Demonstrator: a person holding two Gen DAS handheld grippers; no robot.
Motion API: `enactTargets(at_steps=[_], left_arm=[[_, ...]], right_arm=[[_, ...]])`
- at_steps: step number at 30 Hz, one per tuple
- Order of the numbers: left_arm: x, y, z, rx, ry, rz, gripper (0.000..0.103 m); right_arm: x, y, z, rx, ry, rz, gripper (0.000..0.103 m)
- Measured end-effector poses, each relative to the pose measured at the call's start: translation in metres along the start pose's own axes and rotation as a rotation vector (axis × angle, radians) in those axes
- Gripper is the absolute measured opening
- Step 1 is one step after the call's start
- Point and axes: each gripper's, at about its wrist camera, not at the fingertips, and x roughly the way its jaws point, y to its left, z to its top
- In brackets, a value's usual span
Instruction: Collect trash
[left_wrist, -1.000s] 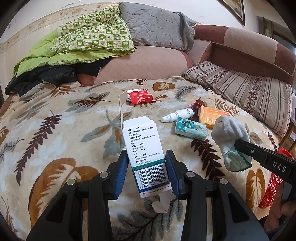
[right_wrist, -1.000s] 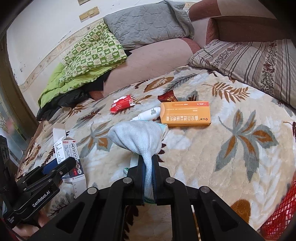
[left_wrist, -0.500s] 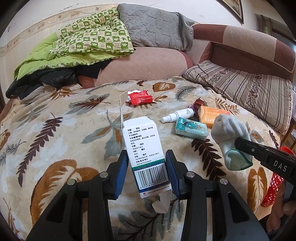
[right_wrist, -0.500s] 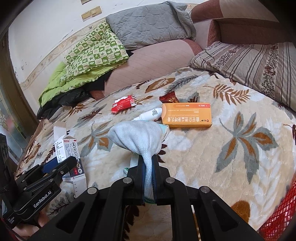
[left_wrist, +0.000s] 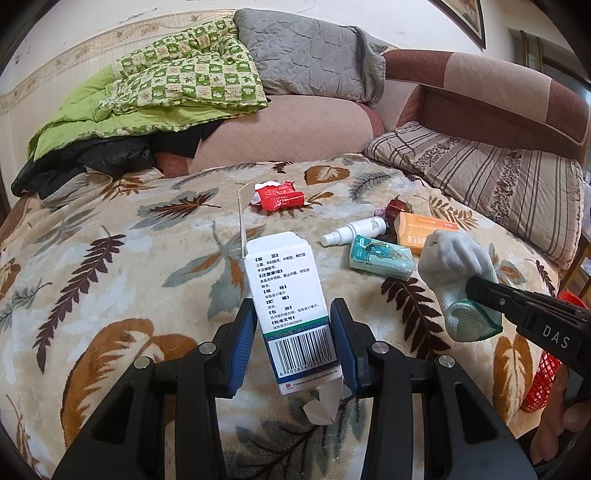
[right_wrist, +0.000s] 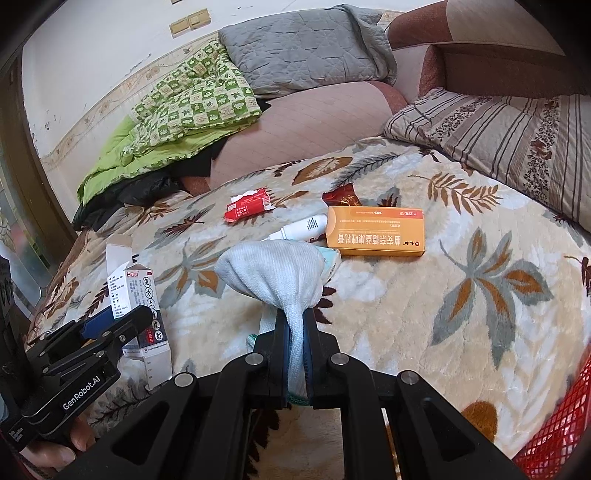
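Above the bed (left_wrist: 110, 280), gripping light, crushable box (left_wrist: 291, 295) by its sides, left; pinching limp sock (right_wrist: 280, 273) mid-length, right.

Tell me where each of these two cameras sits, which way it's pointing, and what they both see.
Left wrist: sits on the left gripper, looks along its fingers across the leaf-print blanket toward the pillows; the fingers clamp a white medicine box; the right gripper enters from the right.
Right wrist: sits on the right gripper, faces across the bed; it pinches a white sock; the left gripper and a thumb show at lower left.
Shared: both grippers, box, sock, orange box, spray bottle, red wrapper, red basket.
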Motion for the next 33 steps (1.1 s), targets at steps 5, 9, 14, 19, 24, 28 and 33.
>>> enactTargets(at_steps=[5, 9, 14, 19, 24, 28, 33], left_arm=[[0.0, 0.0, 0.0, 0.001, -0.001, 0.001, 0.04], [0.0, 0.0, 0.0, 0.001, -0.001, 0.0, 0.04], [0.0, 0.0, -0.001, 0.001, -0.001, 0.0, 0.04], [-0.002, 0.0, 0.0, -0.001, -0.005, -0.003, 0.04], [-0.012, -0.005, 0.005, -0.008, -0.04, -0.049, 0.04], [-0.018, -0.01, 0.007, -0.003, -0.057, -0.11, 0.04], [-0.021, -0.023, 0.005, 0.025, -0.04, -0.164, 0.037]], right_arm=[[0.0, 0.0, 0.0, -0.001, 0.001, 0.0, 0.007], [0.0, 0.001, 0.0, -0.001, 0.0, 0.0, 0.007], [-0.001, 0.001, -0.001, -0.001, 0.0, -0.001, 0.007], [-0.001, -0.002, 0.0, 0.001, -0.004, -0.002, 0.007], [-0.008, -0.01, 0.003, 0.03, -0.019, 0.003, 0.007], [-0.025, -0.023, 0.004, 0.101, -0.032, 0.023, 0.007], [-0.053, -0.047, 0.001, 0.179, -0.047, 0.038, 0.007]])
